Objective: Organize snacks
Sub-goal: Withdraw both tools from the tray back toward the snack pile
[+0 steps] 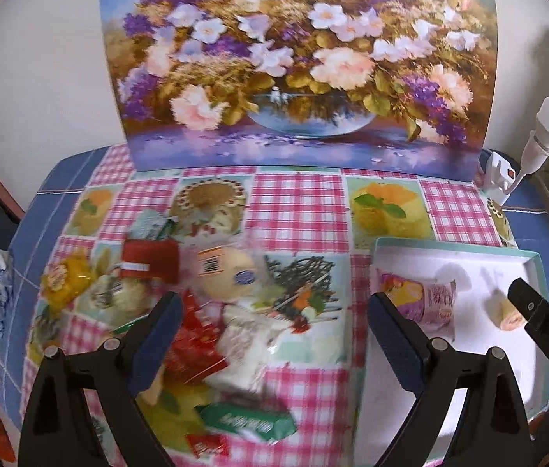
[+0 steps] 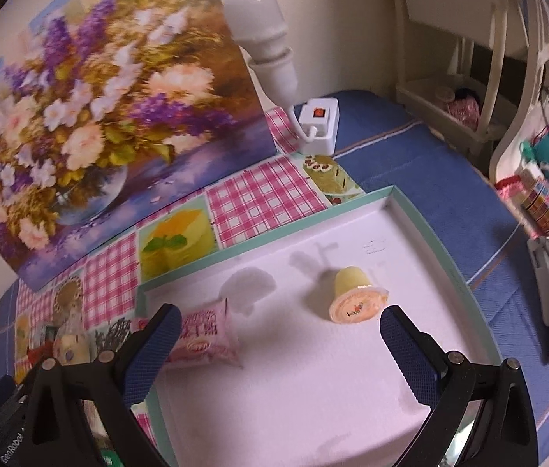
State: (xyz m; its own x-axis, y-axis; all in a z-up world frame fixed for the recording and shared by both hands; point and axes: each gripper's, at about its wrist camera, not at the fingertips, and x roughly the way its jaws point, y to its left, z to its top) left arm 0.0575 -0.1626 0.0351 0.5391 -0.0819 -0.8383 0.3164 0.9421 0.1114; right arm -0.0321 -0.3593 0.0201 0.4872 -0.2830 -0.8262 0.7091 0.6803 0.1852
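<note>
There is one white tray with a green rim. Two snacks lie in it: one pink packet and one yellow jelly cup.

On the checked cloth beside the tray sits one pile of snacks. It is blurry, so the count is rough. I can pick out one round pale bun in clear wrap, one dark red packet, one bright red packet, one green packet, one white packet and one yellow sweet.

One flower painting stands at the back. One white lamp is next to it.
</note>
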